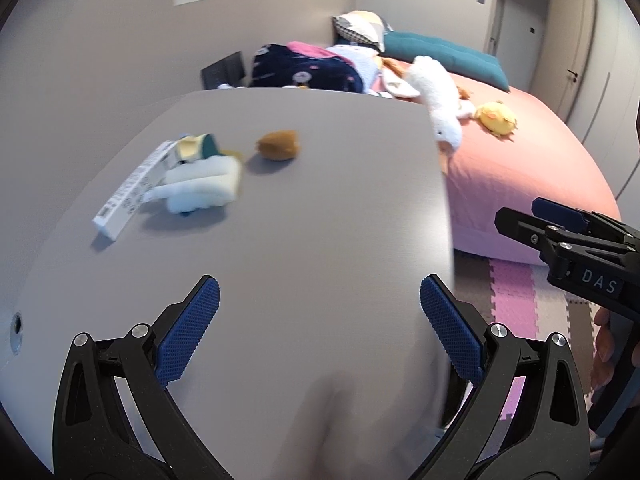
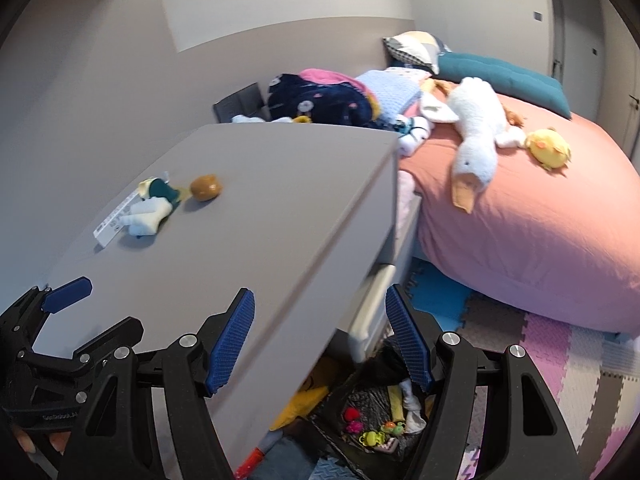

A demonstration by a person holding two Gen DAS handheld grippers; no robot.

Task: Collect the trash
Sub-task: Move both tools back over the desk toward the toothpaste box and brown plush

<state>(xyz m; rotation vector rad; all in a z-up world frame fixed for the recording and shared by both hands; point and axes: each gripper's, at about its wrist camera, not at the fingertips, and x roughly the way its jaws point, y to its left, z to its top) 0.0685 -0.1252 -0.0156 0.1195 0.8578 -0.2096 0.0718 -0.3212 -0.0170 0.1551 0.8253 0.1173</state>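
We hold the left gripper point(image 1: 320, 320) and right gripper point(image 2: 320, 340) spread and empty above the grey tabletop point(image 1: 320, 200). The trash, a crumpled white tissue wad point(image 1: 202, 190) beside a brown crumpled ball point(image 1: 279, 145), lies upper left. A flat white barcoded box point(image 1: 132, 192) touching the wad could be dragged along.
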